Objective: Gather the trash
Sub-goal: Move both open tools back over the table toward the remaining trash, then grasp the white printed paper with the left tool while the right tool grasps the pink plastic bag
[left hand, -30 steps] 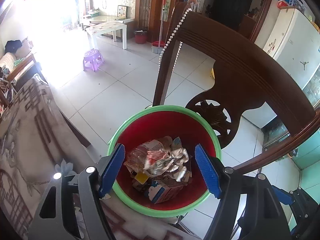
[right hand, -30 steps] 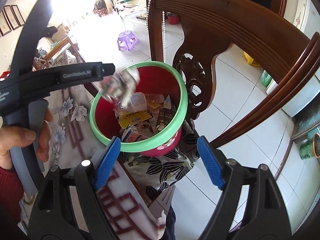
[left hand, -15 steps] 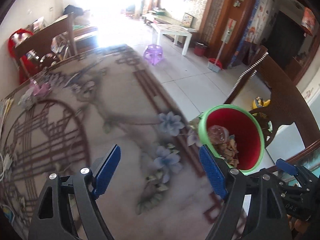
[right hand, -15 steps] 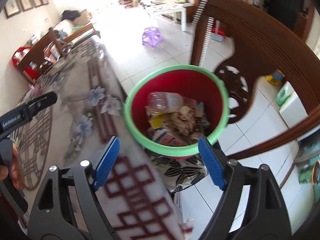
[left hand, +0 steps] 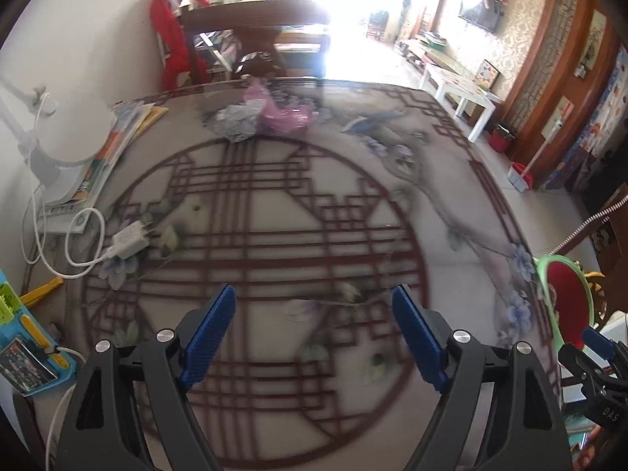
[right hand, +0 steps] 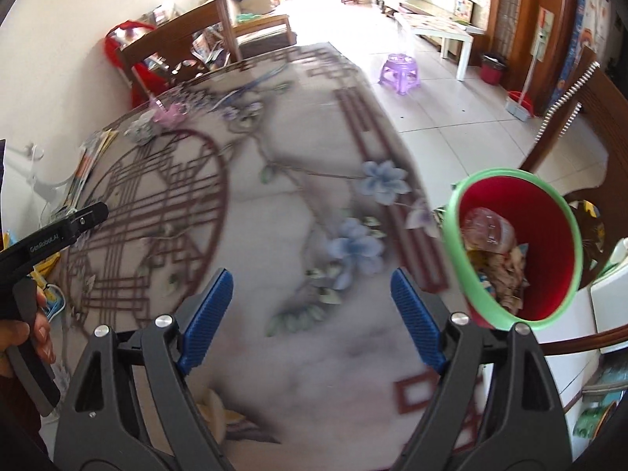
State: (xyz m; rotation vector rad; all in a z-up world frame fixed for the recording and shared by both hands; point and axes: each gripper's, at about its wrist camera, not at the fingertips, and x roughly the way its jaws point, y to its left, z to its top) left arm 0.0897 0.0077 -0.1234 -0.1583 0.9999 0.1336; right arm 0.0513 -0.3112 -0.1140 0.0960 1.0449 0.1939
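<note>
the trash still on the table is a crumpled grey wad (left hand: pixel 234 123) and a pink plastic bag (left hand: pixel 279 112), lying side by side and touching near the far edge of the table (left hand: pixel 274 212). the right wrist view catches the same two only small and blurred, grey wad (right hand: pixel 140 130) beside pink bag (right hand: pixel 169 112). nothing lies on the patterned cloth between them and the tongs.

the bin (right hand: pixel 514 247), red inside with a green rim, sits off the table's right edge, in front of a dark wooden chair (right hand: pixel 596 117). the right wrist view looks into it: a clear plastic wrapper and scraps of paper and packaging fill its lower part. the left wrist view shows only a sliver of the bin (left hand: pixel 565 302), its contents hidden.

the left gripper (left hand: pixel 314 337) hangs over the middle of the cloth with its jaws spread and nothing between them. the right gripper (right hand: pixel 312 320) hangs over the flowered part of the cloth nearer the bin, its jaws opening, nothing between them.

only the left wrist view shows the clutter along the table's left side: a white charger (left hand: pixel 129 241) with its looped cable, a stack of booklets (left hand: pixel 117 145) and a white lamp base on them. only the right wrist view shows a purple stool (right hand: pixel 399 72) on the tiled floor, and a hand (right hand: pixel 27 337) on the left gripper's black handle.
</note>
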